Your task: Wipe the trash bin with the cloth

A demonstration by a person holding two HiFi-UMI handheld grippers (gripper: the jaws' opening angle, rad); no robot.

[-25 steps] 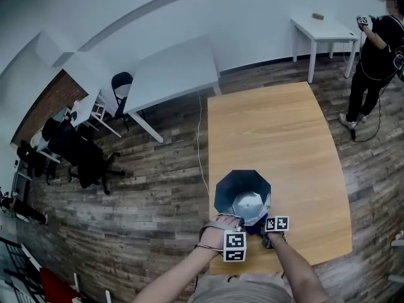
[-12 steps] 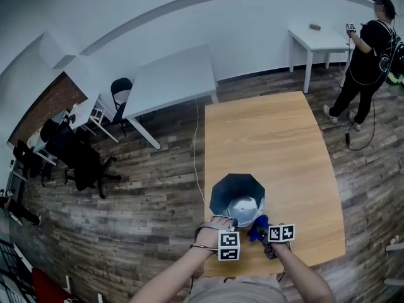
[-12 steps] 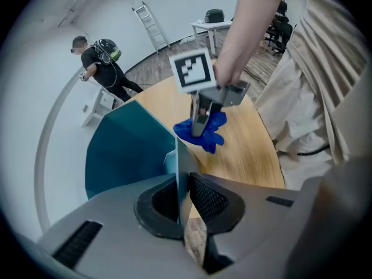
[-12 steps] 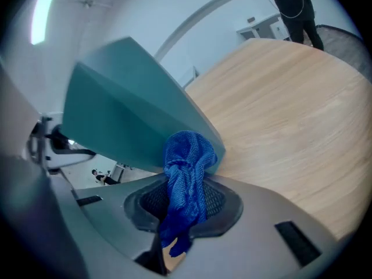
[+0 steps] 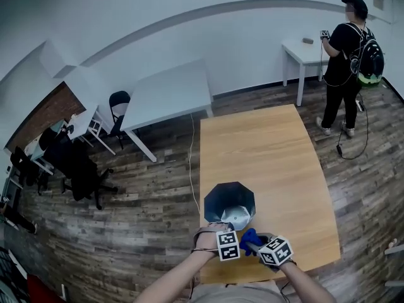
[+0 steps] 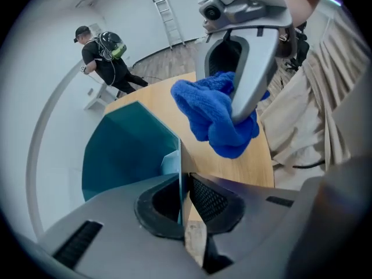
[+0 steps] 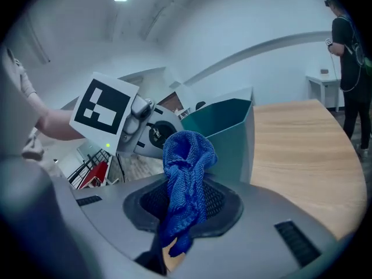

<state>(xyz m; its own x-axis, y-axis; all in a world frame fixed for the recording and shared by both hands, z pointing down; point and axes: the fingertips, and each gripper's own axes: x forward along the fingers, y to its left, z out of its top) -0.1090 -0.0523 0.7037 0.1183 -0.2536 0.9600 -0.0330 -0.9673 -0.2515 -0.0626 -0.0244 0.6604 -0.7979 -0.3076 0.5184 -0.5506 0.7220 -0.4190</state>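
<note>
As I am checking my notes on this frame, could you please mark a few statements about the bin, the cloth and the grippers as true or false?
1. The left gripper is shut on the trash bin's wall. True.
2. The blue cloth lies inside the bin. False: the right gripper is shut on it, outside the bin.
3. The bin stands on the floor. False: it stands on the wooden table.
4. A person stands beside a white table in the background. True.
</note>
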